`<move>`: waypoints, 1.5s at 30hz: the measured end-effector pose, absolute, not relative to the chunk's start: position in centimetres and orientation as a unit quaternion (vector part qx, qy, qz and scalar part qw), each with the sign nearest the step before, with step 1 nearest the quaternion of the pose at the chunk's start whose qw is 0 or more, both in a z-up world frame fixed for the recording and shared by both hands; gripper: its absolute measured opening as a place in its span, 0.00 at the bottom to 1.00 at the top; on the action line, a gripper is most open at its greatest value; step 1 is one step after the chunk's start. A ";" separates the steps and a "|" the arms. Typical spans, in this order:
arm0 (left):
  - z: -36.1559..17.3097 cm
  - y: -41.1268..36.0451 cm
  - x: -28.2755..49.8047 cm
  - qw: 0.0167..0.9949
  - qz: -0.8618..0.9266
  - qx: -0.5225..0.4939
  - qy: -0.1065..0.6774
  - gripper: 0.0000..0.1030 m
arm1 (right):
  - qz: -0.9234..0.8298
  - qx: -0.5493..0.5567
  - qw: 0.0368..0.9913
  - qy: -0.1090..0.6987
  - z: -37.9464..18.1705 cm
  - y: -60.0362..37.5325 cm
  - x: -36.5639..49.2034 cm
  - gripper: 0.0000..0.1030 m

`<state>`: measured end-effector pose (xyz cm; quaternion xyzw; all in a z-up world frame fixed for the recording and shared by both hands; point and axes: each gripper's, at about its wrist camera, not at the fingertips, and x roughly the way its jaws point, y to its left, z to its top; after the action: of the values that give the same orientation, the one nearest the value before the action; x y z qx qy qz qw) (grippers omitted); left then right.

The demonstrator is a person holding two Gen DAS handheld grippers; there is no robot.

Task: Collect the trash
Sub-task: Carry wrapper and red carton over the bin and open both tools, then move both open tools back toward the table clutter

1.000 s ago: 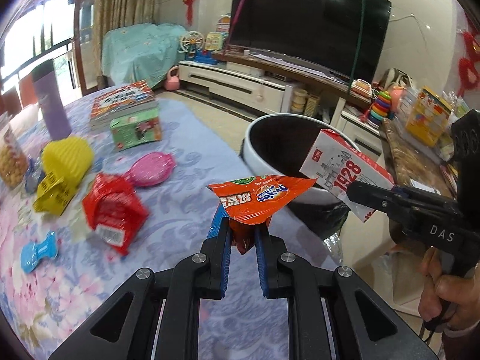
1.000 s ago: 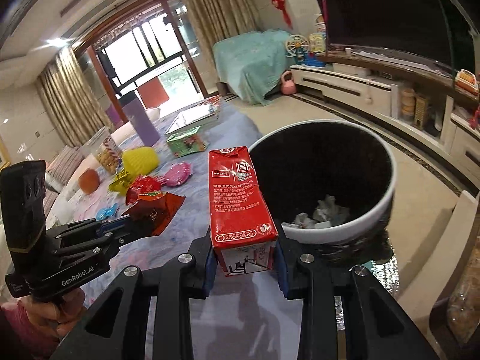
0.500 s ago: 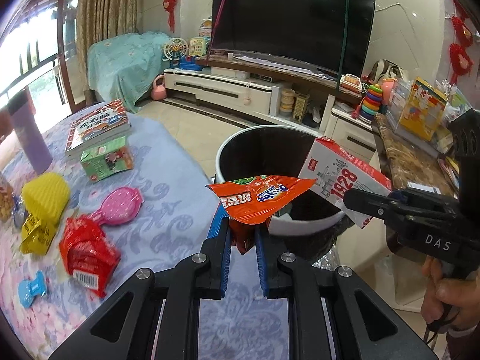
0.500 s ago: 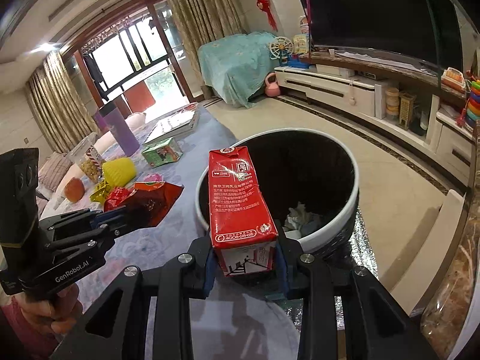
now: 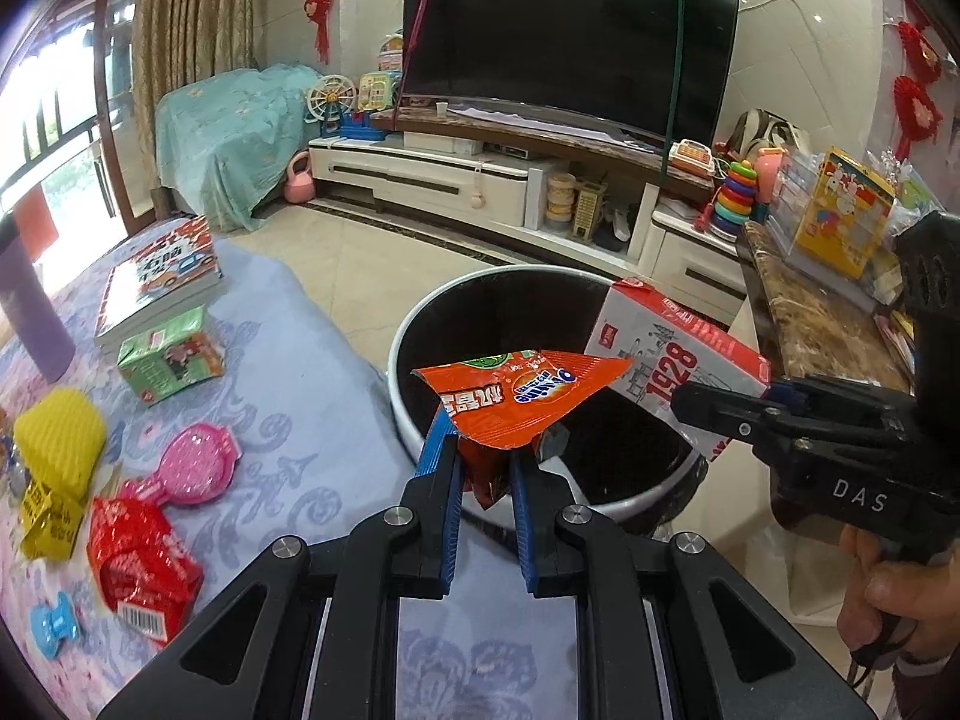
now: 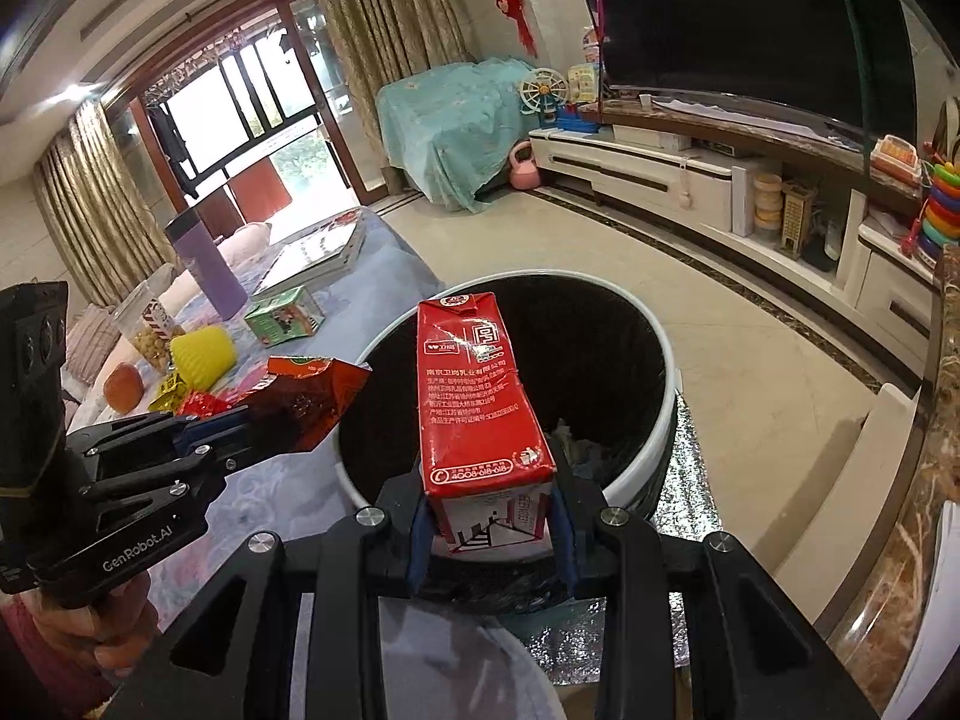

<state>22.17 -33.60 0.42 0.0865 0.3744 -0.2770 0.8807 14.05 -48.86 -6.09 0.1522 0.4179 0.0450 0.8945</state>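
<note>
While a second back both loads hung short of the bin (image 5: 420, 324), now over it: orange wrapper (image 5: 522, 396) at the near-left rim, red-and-white carton (image 6: 480, 396) above the dark opening. Means both pieces about ready to drop; release not yet done.

Left tongs (image 5: 486, 468) clamped narrow on the wrapper's crumpled tail, flat part fanned out above the tips. Right tongs (image 6: 489, 516) closed wider on the carton's base, carton upright, leaning slightly away. Grip widths unchanged.

Bin: white rim, black liner, some crumpled paper at the bottom, just beside the counter (image 5: 312, 420) edge. Wrapper sits closest to the rim, so could catch or land outside if let go too early; carton looks better centred.

Left behind on the counter: red packet (image 5: 141, 570), yellow foam sleeve (image 5: 60, 444), yellow wrapper scrap (image 5: 48, 522), green box (image 5: 171, 363), pink toy (image 5: 192, 471), blue clip (image 5: 57, 630), book (image 5: 159, 282), purple bottle (image 6: 207, 267). Red packet and yellow scrap likely next trash.

Nothing between loads and opening; only the two tongs close together over the bin.
</note>
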 end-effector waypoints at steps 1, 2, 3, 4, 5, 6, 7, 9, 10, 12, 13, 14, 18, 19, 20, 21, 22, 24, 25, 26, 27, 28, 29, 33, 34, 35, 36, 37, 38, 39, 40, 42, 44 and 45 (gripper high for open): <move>0.4 -33.8 22.4 0.880 -0.277 0.087 0.375 0.14 | 0.044 0.153 0.894 0.419 -6.1 -49.0 14.2 0.31; 0.3 -34.0 22.7 0.880 -0.277 0.088 0.375 0.14 | 0.043 0.153 0.894 0.419 -6.2 -49.2 14.3 0.31; 0.3 -34.2 22.9 0.880 -0.277 0.088 0.376 0.14 | 0.042 0.152 0.894 0.419 -6.2 -49.4 14.4 0.31; 0.2 -34.4 23.1 0.879 -0.277 0.088 0.378 0.14 | 0.041 0.152 0.894 0.420 -6.2 -49.4 14.5 0.31; 0.2 -34.6 23.3 0.878 -0.279 0.088 0.379 0.14 | 0.040 0.152 0.894 0.420 -6.3 -49.6 14.6 0.31; 0.1 -34.9 23.5 0.877 -0.279 0.090 0.380 0.14 | 0.040 0.152 0.893 0.421 -6.4 -49.7 14.7 0.31; 0.0 -35.1 23.7 0.877 -0.279 0.092 0.380 0.14 | 0.039 0.152 0.893 0.421 -6.4 -49.8 14.8 0.31; -0.2 -35.5 24.0 0.876 -0.279 0.093 0.383 0.14 | 0.039 0.151 0.893 0.423 -6.5 -50.1 15.1 0.31; -0.3 -35.7 24.2 0.875 -0.279 0.093 0.384 0.14 | 0.038 0.151 0.892 0.424 -6.5 -50.3 15.2 0.31; -0.4 -36.0 24.5 0.876 -0.278 0.094 0.384 0.14 | 0.037 0.151 0.891 0.425 -6.6 -50.3 15.4 0.31; -0.4 -36.2 24.7 0.876 -0.278 0.095 0.384 0.14 | 0.036 0.151 0.891 0.426 -6.7 -50.5 15.5 0.31; -0.4 -36.4 24.8 0.876 -0.277 0.095 0.383 0.14 | 0.035 0.150 0.891 0.426 -6.7 -50.5 15.6 0.31; -0.6 -36.9 25.3 0.874 -0.277 0.097 0.387 0.15 | 0.035 0.148 0.891 0.428 -6.7 -50.7 16.1 0.31; -0.7 -37.0 25.4 0.874 -0.277 0.097 0.388 0.17 | 0.035 0.148 0.890 0.429 -6.7 -50.8 16.2 0.31; -0.7 -37.1 25.6 0.873 -0.277 0.096 0.391 0.18 | 0.035 0.148 0.890 0.430 -6.7 -50.9 16.4 0.31; -0.8 -37.1 25.8 0.872 -0.276 0.096 0.394 0.21 | 0.035 0.148 0.890 0.430 -6.7 -50.9 16.5 0.32; -0.9 -37.2 26.0 0.870 -0.275 0.095 0.398 0.29 | 0.034 0.147 0.890 0.431 -6.7 -50.9 16.6 0.32; -0.9 -37.2 26.3 0.870 -0.272 0.089 0.402 0.48 | 0.028 0.147 0.889 0.432 -6.6 -51.2 16.8 0.33; -0.8 -37.0 26.3 0.872 -0.269 0.087 0.400 0.54 | 0.025 0.149 0.889 0.431 -6.6 -51.3 16.8 0.34; -0.7 -36.9 26.2 0.873 -0.270 0.085 0.397 0.54 | 0.023 0.152 0.889 0.431 -6.6 -51.5 16.8 0.34; -0.7 -36.8 26.1 0.873 -0.271 0.084 0.397 0.54 | 0.021 0.155 0.889 0.431 -6.7 -51.7 16.9 0.36; -0.7 -36.6 26.0 0.873 -0.271 0.084 0.396 0.54 | 0.019 0.160 0.888 0.431 -6.7 -51.8 16.8 0.40; -0.7 -36.3 25.8 0.874 -0.271 0.083 0.396 0.54 | 0.019 0.162 0.888 0.430 -6.7 -51.9 16.7 0.42; -1.0 -35.0 24.8 0.875 -0.266 0.077 0.397 0.54 | 0.022 0.171 0.888 0.426 -6.8 -51.8 16.4 0.50; -1.1 -34.5 24.5 0.875 -0.265 0.072 0.398 0.54 | 0.024 0.174 0.888 0.425 -6.8 -51.6 16.2 0.53; -1.2 -33.9 24.1 0.876 -0.264 0.067 0.399 0.54 | 0.025 0.176 0.889 0.423 -6.8 -51.3 16.0 0.55; -1.2 -33.4 23.8 0.876 -0.262 0.065 0.399 0.54 | 0.027 0.179 0.889 0.420 -6.7 -51.1 15.8 0.59; -1.2 -32.8 23.4 0.878 -0.259 0.062 0.399 0.54 | 0.029 0.181 0.890 0.418 -6.6 -50.9 15.6 0.63; -1.3 -32.0 22.9 0.880 -0.253 0.059 0.397 0.54 | 0.030 0.183 0.891 0.414 -6.5 -50.6 15.4 0.65; -1.2 -31.3 22.5 0.883 -0.247 0.057 0.394 0.54 | 0.032 0.185 0.893 0.409 -6.3 -50.2 15.1 0.67; -1.2 -30.6 22.0 0.886 -0.241 0.054 0.392 0.54 | 0.034 0.185 0.895 0.405 -6.1 -49.8 14.9 0.69; -1.2 -29.0 21.0 0.889 -0.234 0.046 0.391 0.54 | 0.037 0.188 0.897 0.399 -5.8 -49.4 14.7 0.76; -1.3 -27.4 20.1 0.890 -0.226 0.035 0.394 0.54 | 0.045 0.196 0.898 0.392 -5.6 -48.5 14.4 0.79; -1.3 -26.7 19.6 0.890 -0.223 0.030 0.396 0.54 | 0.048 0.198 0.897 0.391 -5.5 -48.2 14.3 0.80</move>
<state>19.58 -26.74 -1.34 0.0303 0.3956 -0.2229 0.8904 14.35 -48.17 -5.54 0.1983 0.3911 0.0484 0.8974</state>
